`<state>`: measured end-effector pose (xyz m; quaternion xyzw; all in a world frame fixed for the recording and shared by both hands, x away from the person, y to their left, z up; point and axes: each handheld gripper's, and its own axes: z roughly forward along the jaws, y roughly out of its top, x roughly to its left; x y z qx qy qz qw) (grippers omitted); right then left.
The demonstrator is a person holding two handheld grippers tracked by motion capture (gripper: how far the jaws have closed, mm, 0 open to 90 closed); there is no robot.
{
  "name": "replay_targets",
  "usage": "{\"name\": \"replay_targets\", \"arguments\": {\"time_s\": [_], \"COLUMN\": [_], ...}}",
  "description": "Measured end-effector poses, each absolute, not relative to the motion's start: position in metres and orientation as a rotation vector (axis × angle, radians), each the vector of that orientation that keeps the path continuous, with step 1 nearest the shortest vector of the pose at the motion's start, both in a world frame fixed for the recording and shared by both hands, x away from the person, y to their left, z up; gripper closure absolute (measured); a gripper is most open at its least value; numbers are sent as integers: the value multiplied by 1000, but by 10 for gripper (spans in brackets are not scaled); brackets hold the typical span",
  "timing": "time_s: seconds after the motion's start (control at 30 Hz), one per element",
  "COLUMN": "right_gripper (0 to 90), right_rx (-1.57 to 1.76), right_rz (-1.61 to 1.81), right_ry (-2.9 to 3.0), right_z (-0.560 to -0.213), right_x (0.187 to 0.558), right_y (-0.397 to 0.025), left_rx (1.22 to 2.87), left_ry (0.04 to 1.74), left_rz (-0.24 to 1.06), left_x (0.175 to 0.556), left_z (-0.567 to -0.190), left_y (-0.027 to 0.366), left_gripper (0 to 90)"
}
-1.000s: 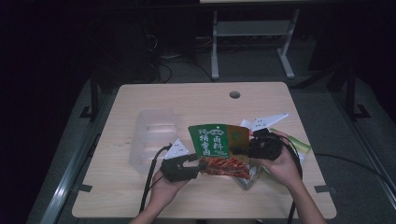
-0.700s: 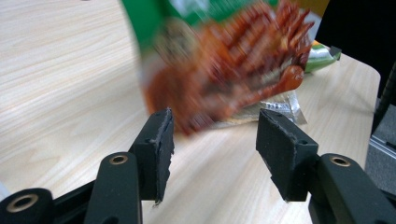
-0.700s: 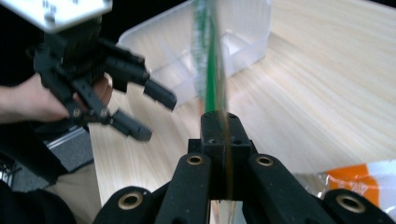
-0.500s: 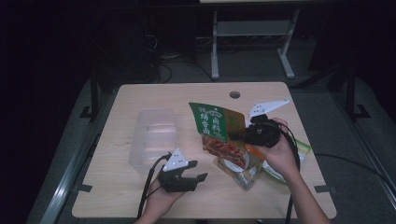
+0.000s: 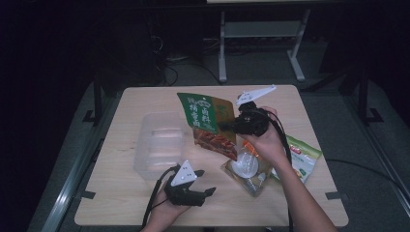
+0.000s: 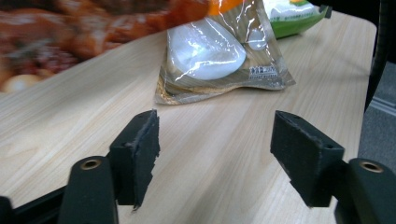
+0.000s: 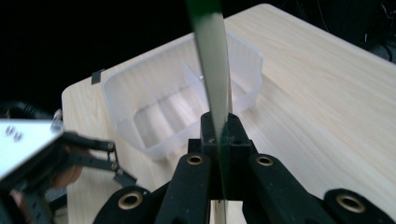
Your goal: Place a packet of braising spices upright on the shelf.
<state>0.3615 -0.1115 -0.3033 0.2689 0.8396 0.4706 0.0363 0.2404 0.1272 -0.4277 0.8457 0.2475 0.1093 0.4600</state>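
Gripping the green-and-brown printed snack pouch (image 5: 209,123) by its edge, the right gripper (image 5: 231,126) held it lifted above the middle of the pale wooden table (image 5: 145,101), beside the clear plastic compartment bin (image 5: 159,142) near the left edge. By my judgement the job stood partway: one pouch was up but not yet in the bin, while the transparent packet with white round buns (image 5: 247,169) and a green-and-white packet (image 5: 302,159) lay near the right edge. The left gripper (image 5: 205,193) rested at the front edge, jaws spread and empty. Its own view showed the bun packet (image 6: 219,51) up close; the right gripper view showed the bin's bare compartments (image 7: 182,107).
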Motion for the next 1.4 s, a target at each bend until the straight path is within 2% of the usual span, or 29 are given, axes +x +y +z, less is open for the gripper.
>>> {"name": "replay_targets", "arguments": {"time_s": [0.57,1.4], "right_gripper": [900,899], "right_rx": [755,703], "right_rz": [1497,1509], "right_ry": [2578,2621], "right_z": [-285,-292], "right_x": [401,454], "right_y": [-54,24], "left_rx": [2088,2068], "left_ry": [585,573], "left_rz": [255,242], "left_x": [238,237], "left_z": [-433,-432], "left_y": [123,127], "left_gripper": [277,273]}}
